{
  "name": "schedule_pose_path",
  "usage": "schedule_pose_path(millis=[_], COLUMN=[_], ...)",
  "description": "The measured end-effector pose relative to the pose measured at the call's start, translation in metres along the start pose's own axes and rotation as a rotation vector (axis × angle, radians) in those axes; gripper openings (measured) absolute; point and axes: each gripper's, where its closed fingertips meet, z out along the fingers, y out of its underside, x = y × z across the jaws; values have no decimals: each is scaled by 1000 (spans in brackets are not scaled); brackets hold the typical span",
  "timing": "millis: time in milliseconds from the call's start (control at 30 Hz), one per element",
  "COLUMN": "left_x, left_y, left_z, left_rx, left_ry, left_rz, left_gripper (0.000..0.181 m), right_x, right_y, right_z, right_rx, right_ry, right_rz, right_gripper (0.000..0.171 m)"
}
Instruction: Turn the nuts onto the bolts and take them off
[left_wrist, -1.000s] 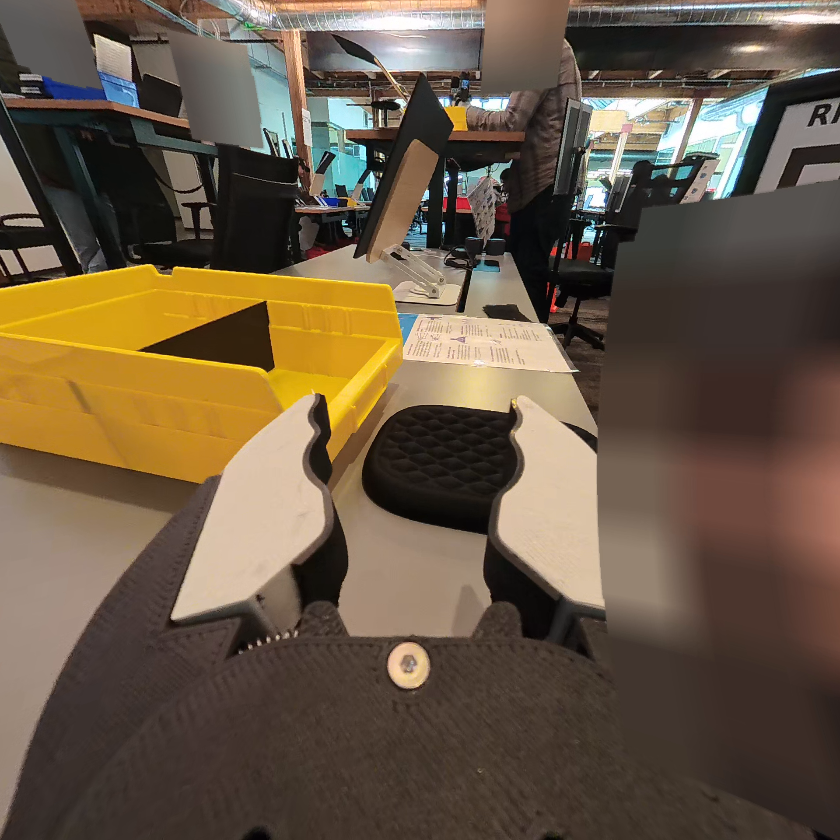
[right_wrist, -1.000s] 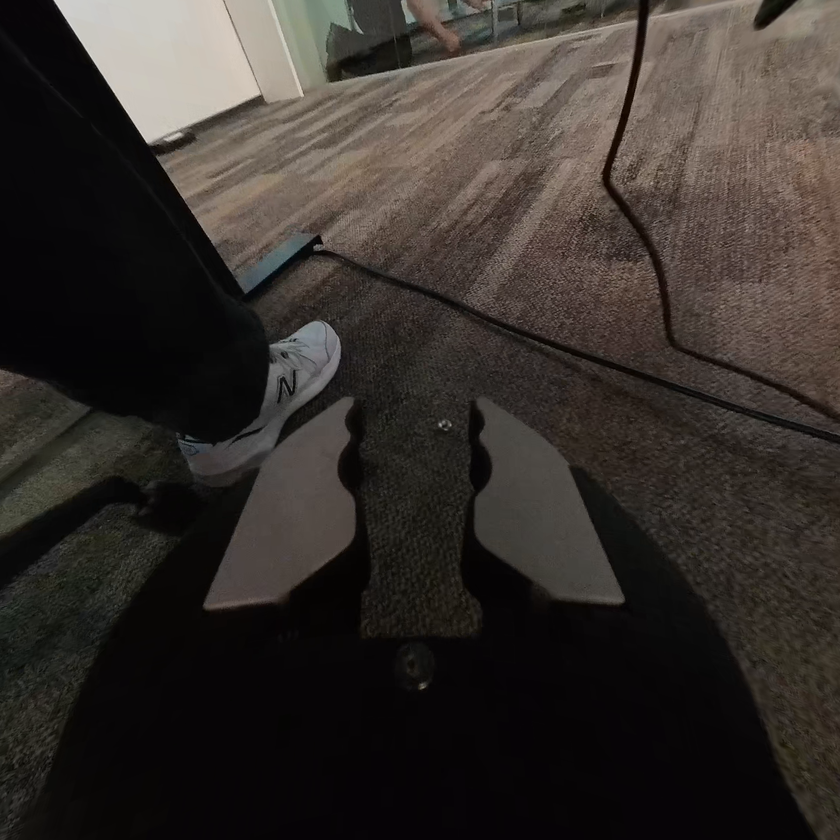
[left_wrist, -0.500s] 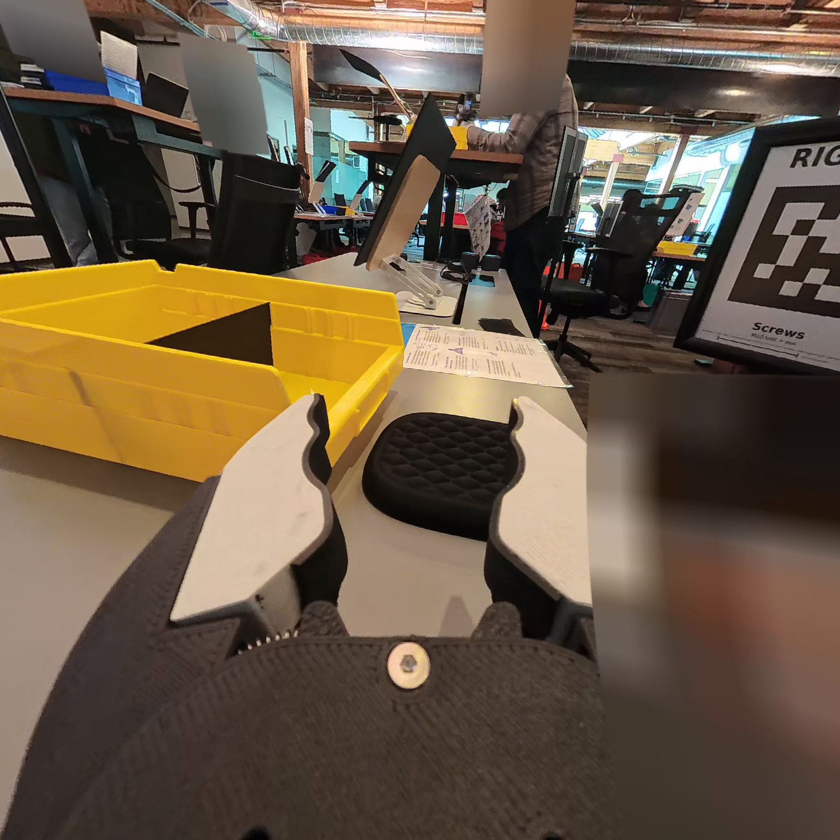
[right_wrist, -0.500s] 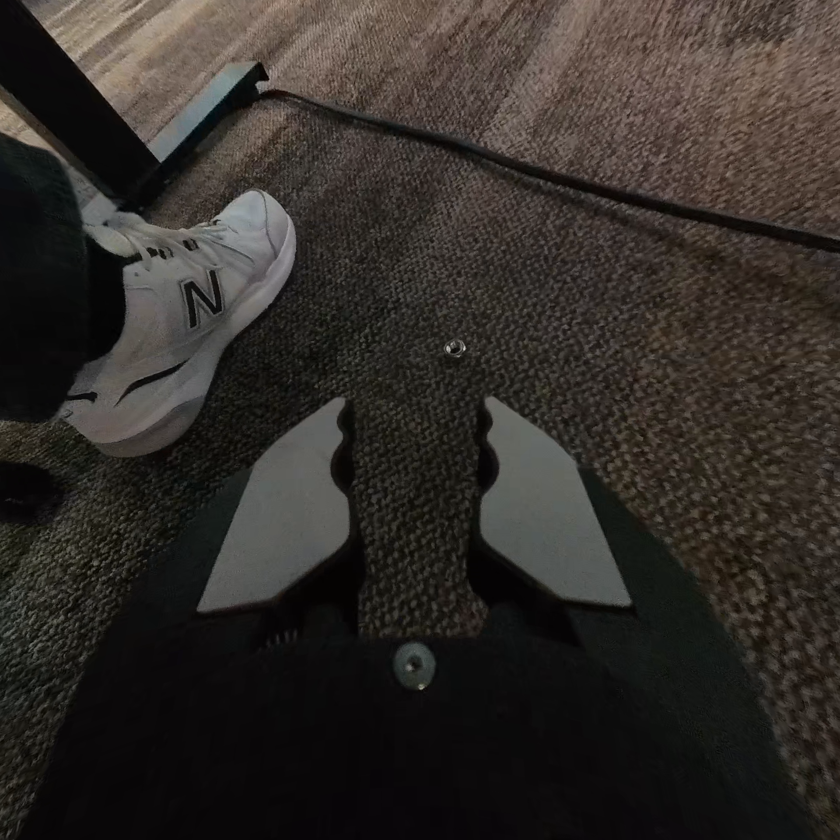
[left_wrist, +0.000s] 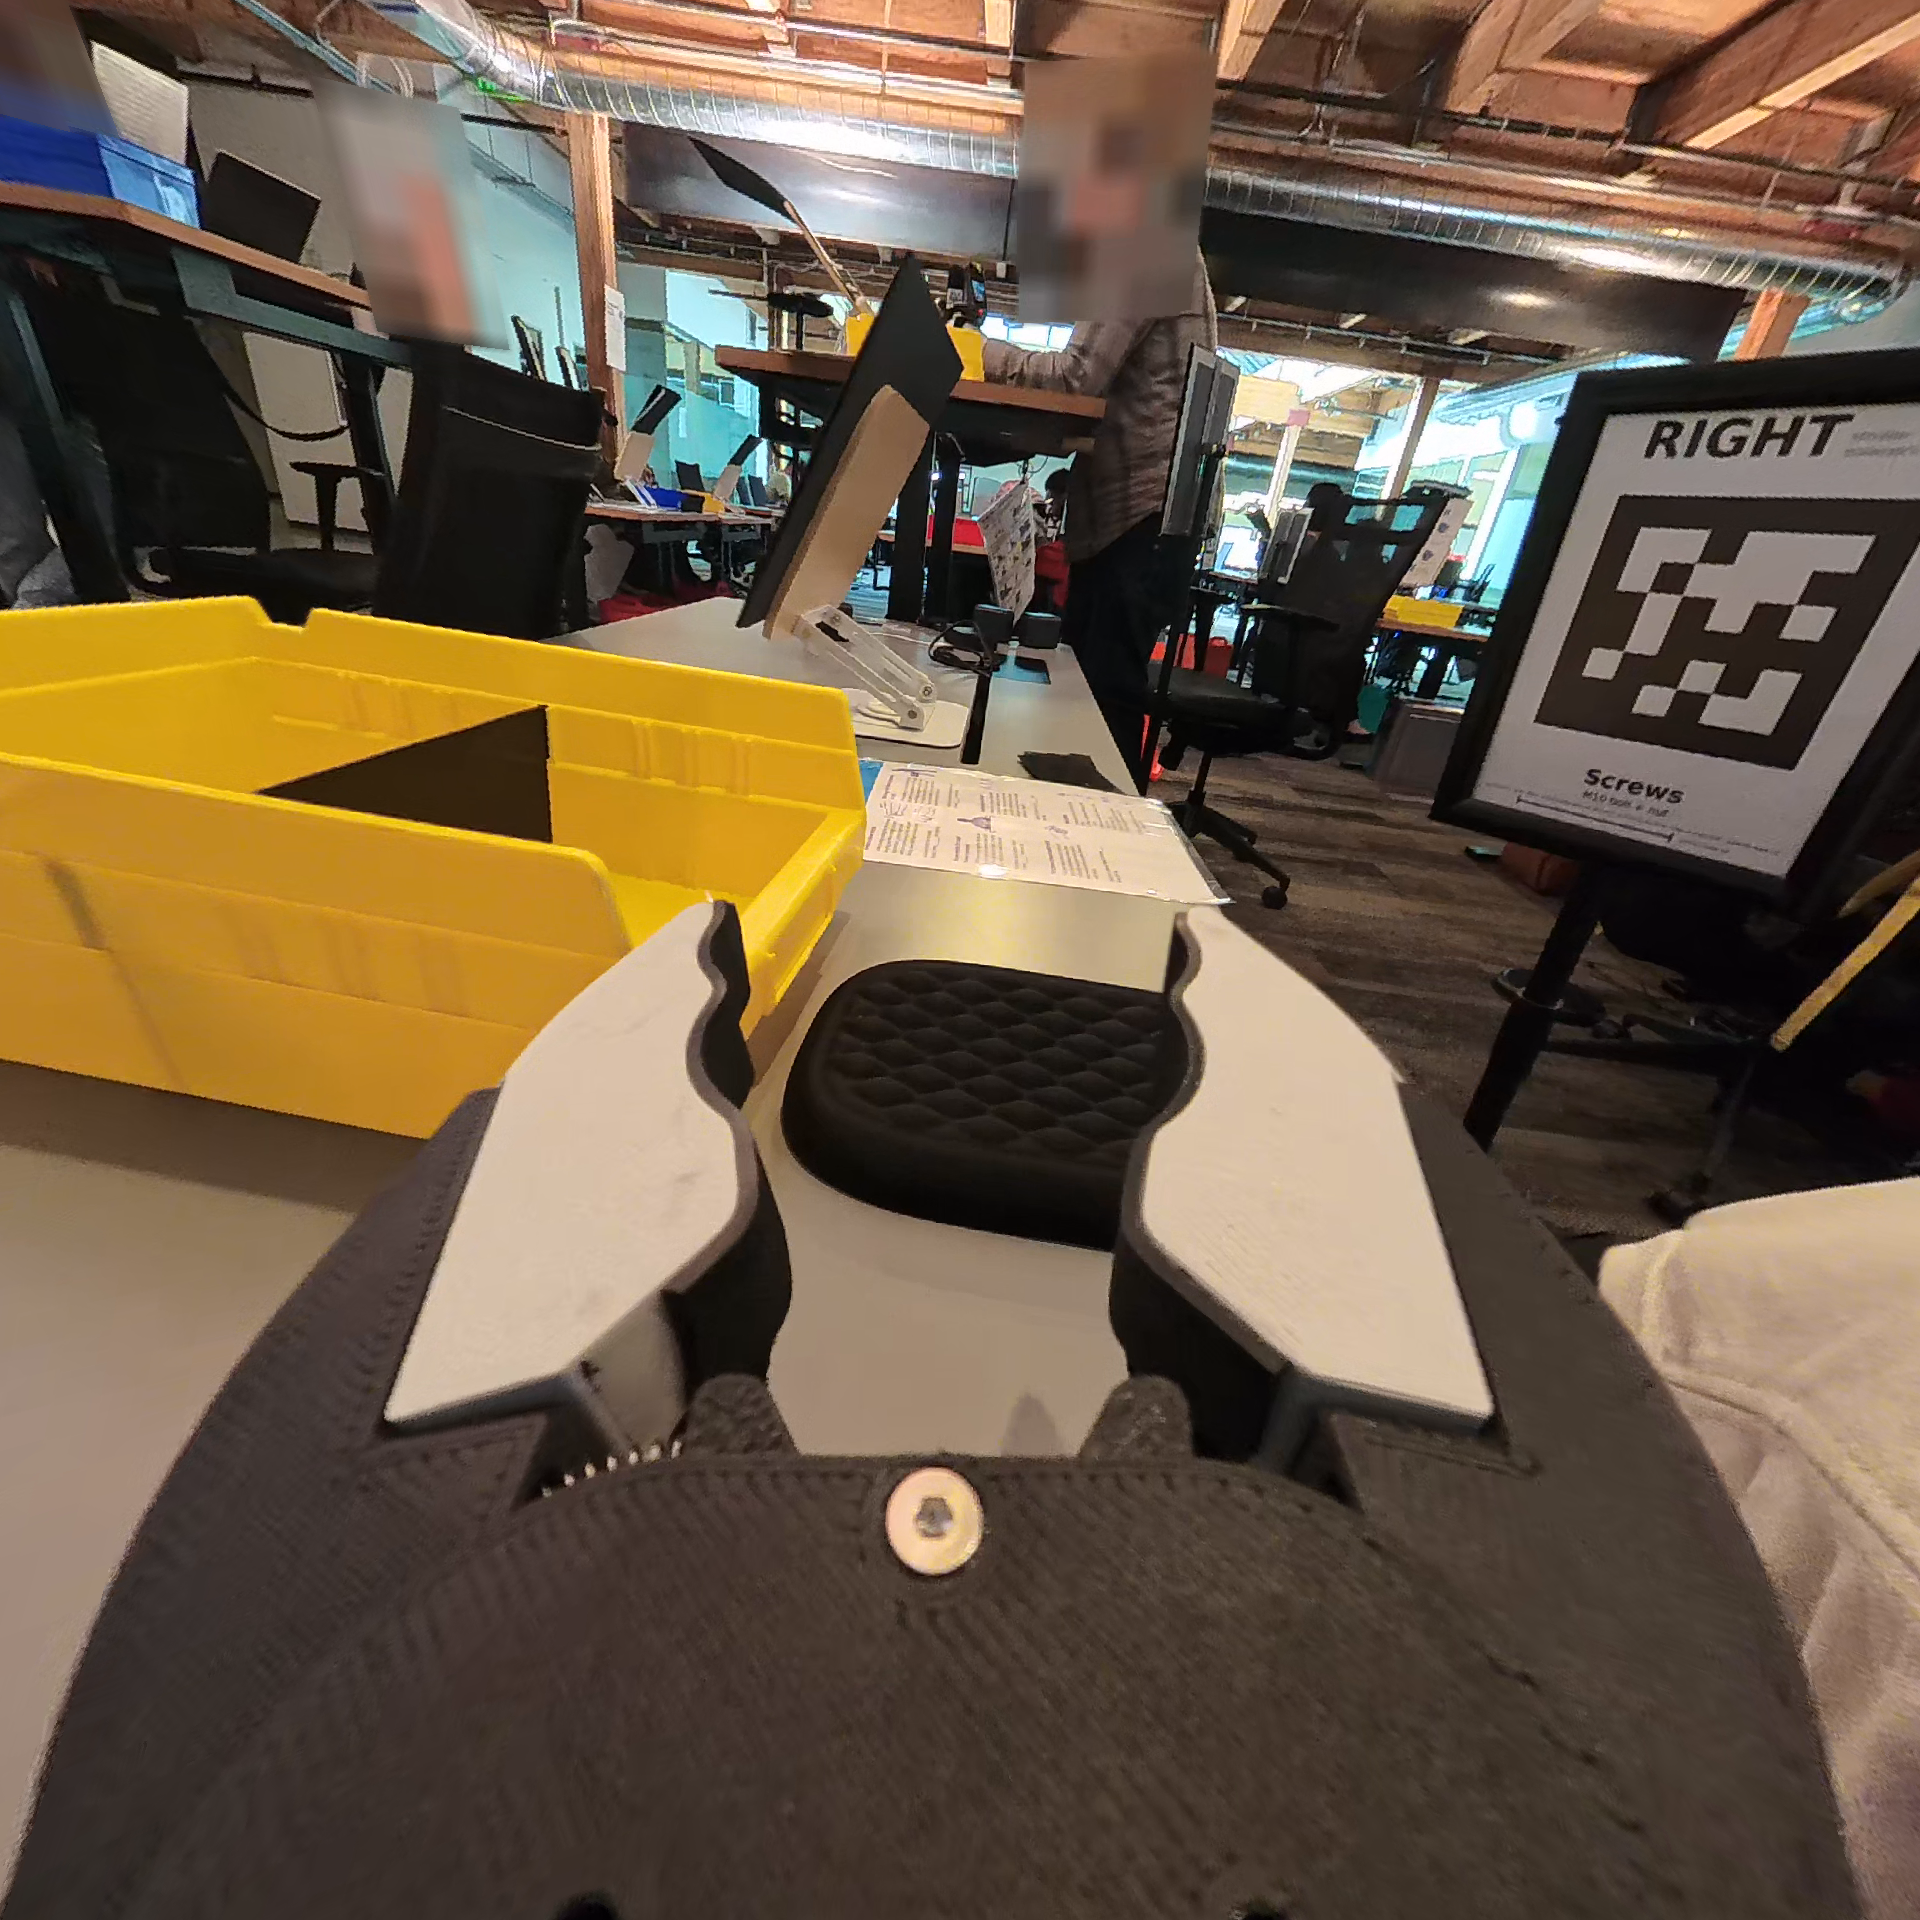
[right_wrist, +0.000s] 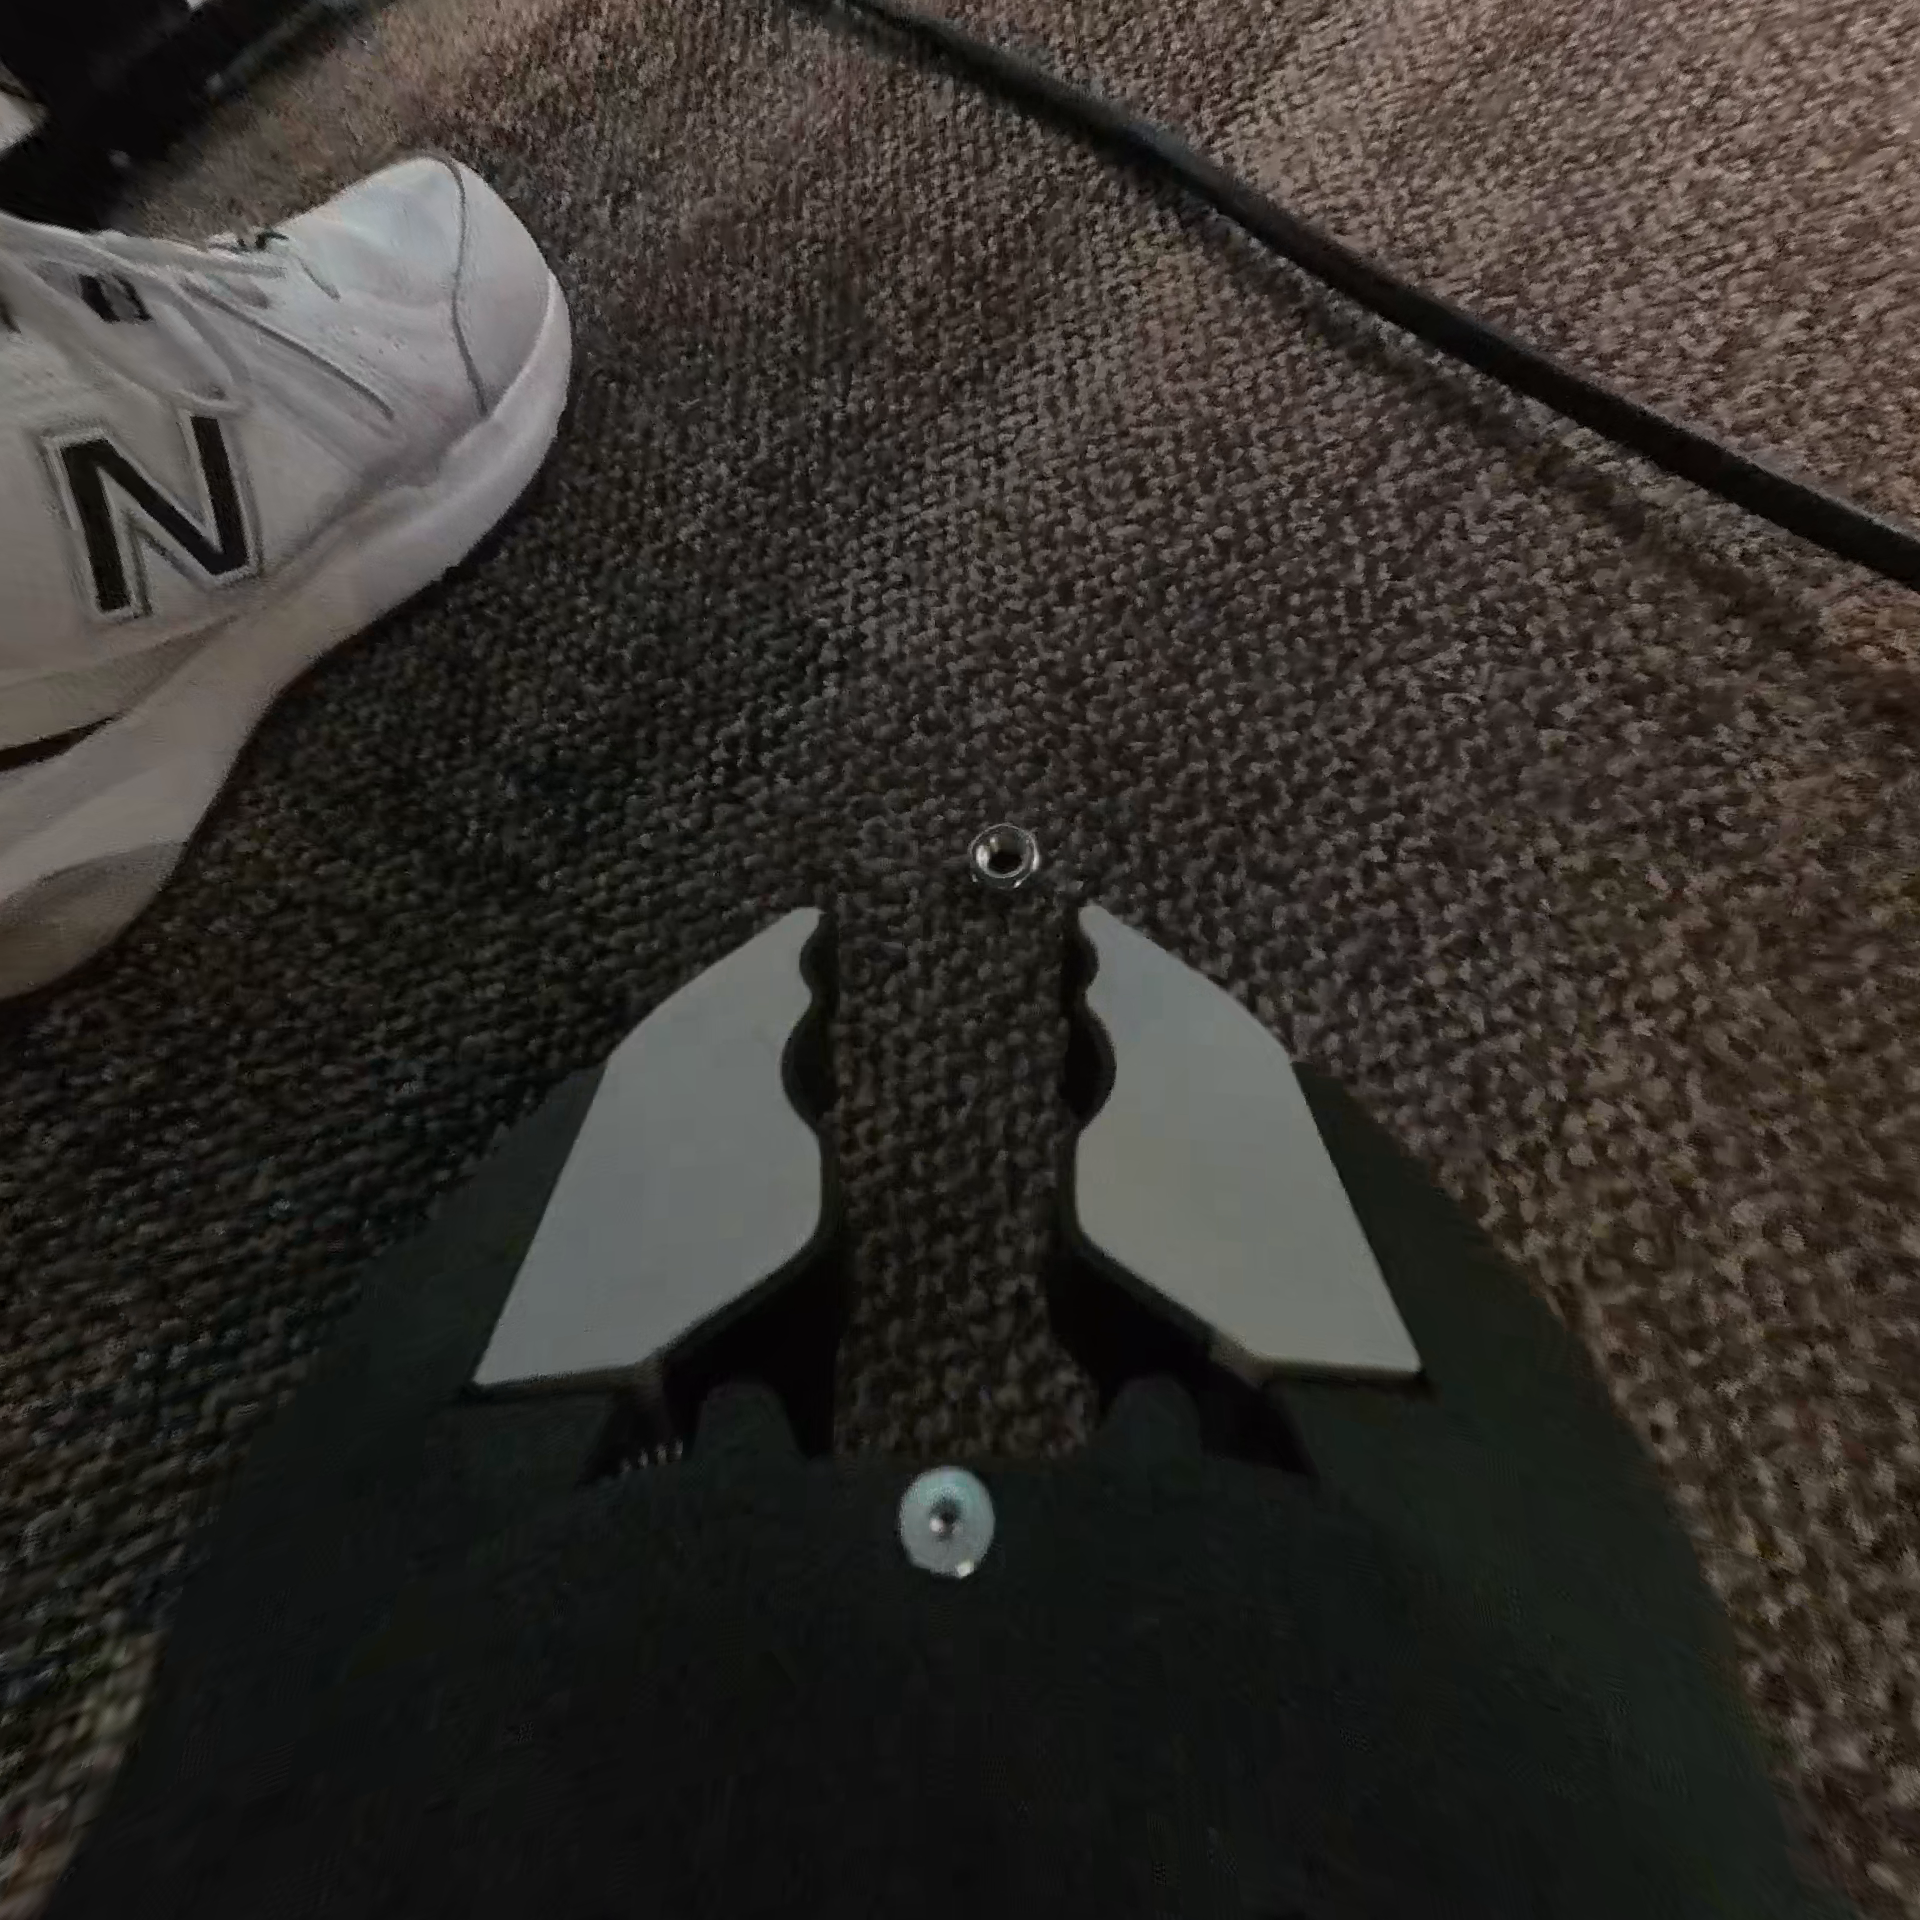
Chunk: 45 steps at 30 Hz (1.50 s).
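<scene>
A small silver nut (right_wrist: 1004, 856) lies on the brown carpet (right_wrist: 1351, 727). My right gripper (right_wrist: 948, 920) hangs just above the floor, open and empty, with the nut a little beyond its fingertips and slightly right of centre. My left gripper (left_wrist: 956, 920) rests low over the grey table (left_wrist: 156, 1299), open and empty, pointing at a black quilted pad (left_wrist: 987, 1081). A yellow bin (left_wrist: 416, 831) with a black divider stands to its left. No bolts show in either view.
A person's white sneaker (right_wrist: 229, 499) stands left of the nut. A black cable (right_wrist: 1455, 332) crosses the carpet behind it. A printed sheet (left_wrist: 1029, 831) lies past the pad. A framed sign on a stand (left_wrist: 1704, 634) is off the table's right edge. A pale sleeve (left_wrist: 1787, 1558) is at the right. One gripper's finger ends stand about 80 cm off the other's. The small silver nut (right_wrist: 1004, 856) is about 5 cm from my right fingertips. My right gripper's tips are some 10 cm from the brown carpet (right_wrist: 1351, 727).
My right gripper has dropped toward the carpet and closed in on the nut, which now lies just past its tips. The left gripper has stayed put, and the sign at right has come into sight.
</scene>
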Motion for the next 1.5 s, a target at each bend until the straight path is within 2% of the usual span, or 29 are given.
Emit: schedule_pose_path(millis=[167,400,833,1033,1333,1400,1500], left_x=[-6,0,-4,-4,-4,-4,-5], left_y=[-3,0,-1,0,0,0,0], left_z=[-3,-1,-1,-1,-1,-1,-1], left_rx=[24,0,7,7,5,5,7], left_ry=[7,21,31,38,42,43,42], left_rz=[-70,-29,-81,-89,-92,-94,-101], left_gripper=[77,76,76,75,75,75,74], right_x=[5,7,11,15,12,10,11], right_y=[-1,1,15,13,15,15,15], right_z=[19,38,52,55,55,55,55], right_rx=[-22,-76,-163,-175,-184,-194,-193], right_ry=[-15,-3,-9,18,93,104,116], right_rz=[8,-23,-57,-76,-154,-173,-154], right_gripper=[36,33,32,24,27,19,19])
